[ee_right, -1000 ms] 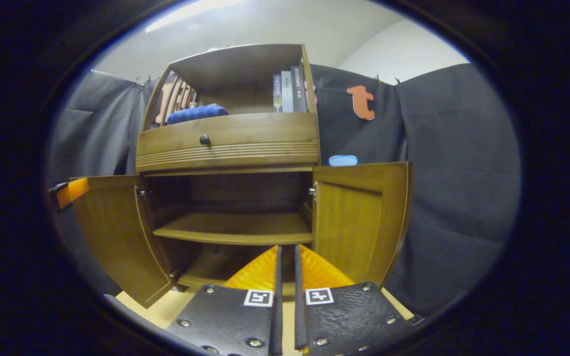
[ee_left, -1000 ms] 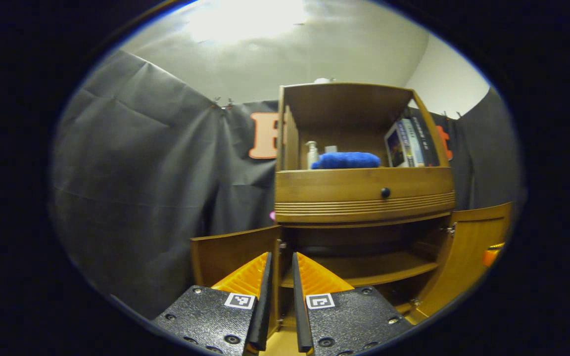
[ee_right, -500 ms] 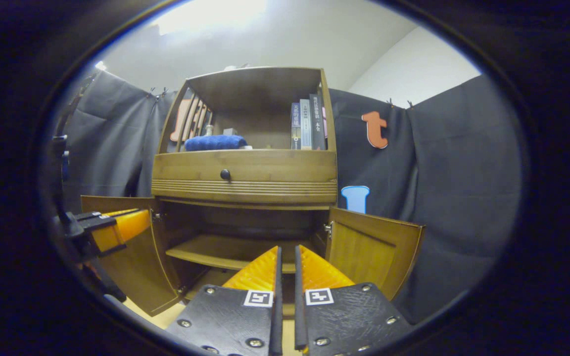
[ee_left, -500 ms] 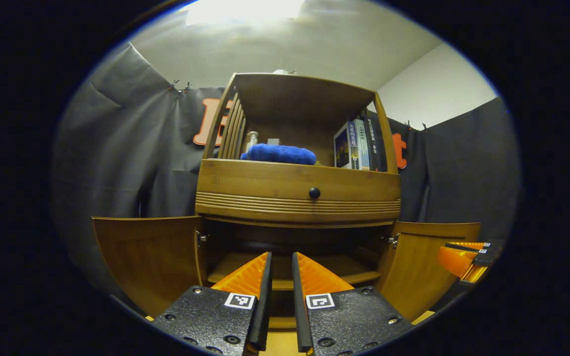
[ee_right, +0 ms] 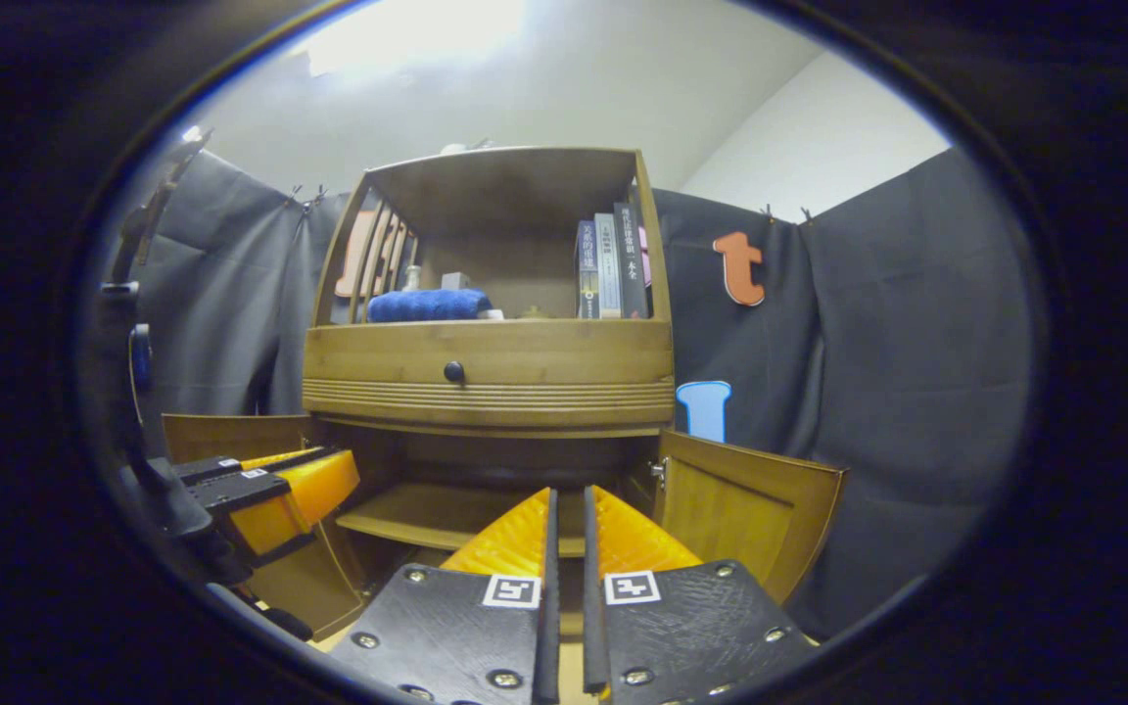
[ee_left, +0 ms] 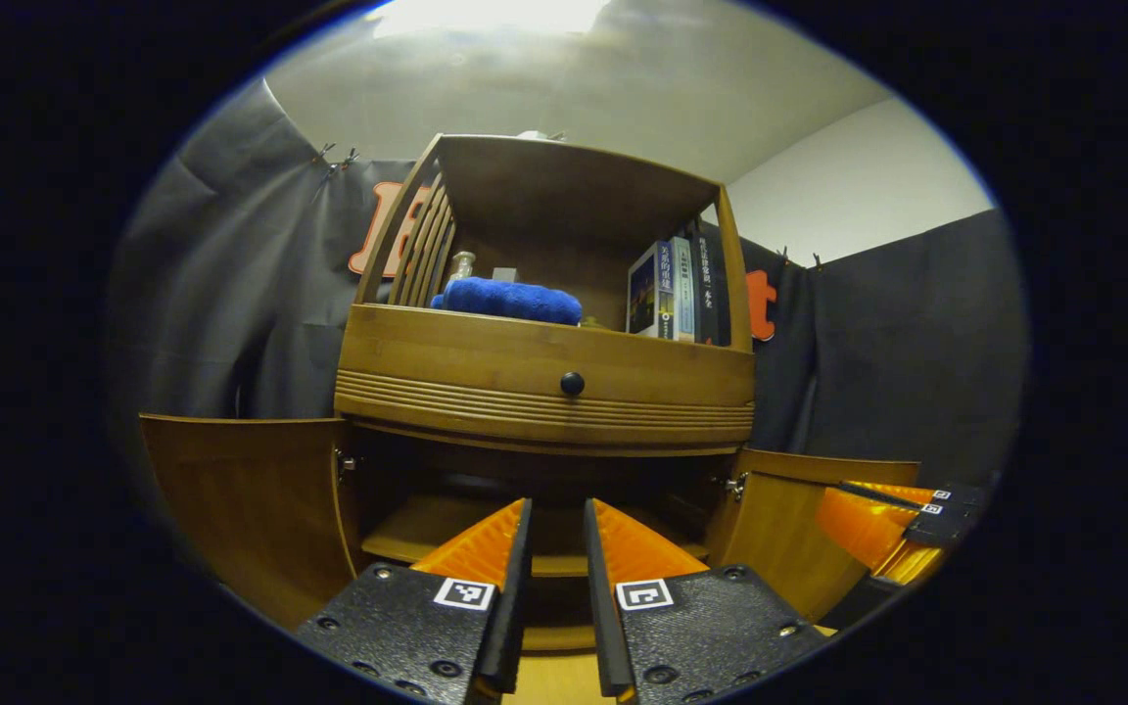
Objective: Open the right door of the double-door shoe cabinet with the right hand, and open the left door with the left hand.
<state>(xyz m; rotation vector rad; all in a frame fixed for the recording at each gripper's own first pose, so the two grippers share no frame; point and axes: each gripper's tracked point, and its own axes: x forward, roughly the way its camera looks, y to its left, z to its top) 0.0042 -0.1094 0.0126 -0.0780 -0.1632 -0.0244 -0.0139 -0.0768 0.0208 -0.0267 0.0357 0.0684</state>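
Cabinet (ee_left: 544, 382) sits dead ahead of both my grippers, both lower doors swung wide. Left door (ee_left: 251, 499) stands out to the left, right door (ee_right: 745, 509) out to the right, inner shelf (ee_right: 427, 514) exposed between them. My left gripper (ee_left: 556, 519) is pinched nearly closed, a narrow slot between the fingers, gripping nothing, clear of the doors. My right gripper (ee_right: 567, 509) likewise: fingers almost together, nothing held, in front of the open bay. Upper shelf carries a blue towel (ee_left: 510, 299) and upright books (ee_left: 672, 292); drawer knob (ee_left: 572, 383) sits below them.
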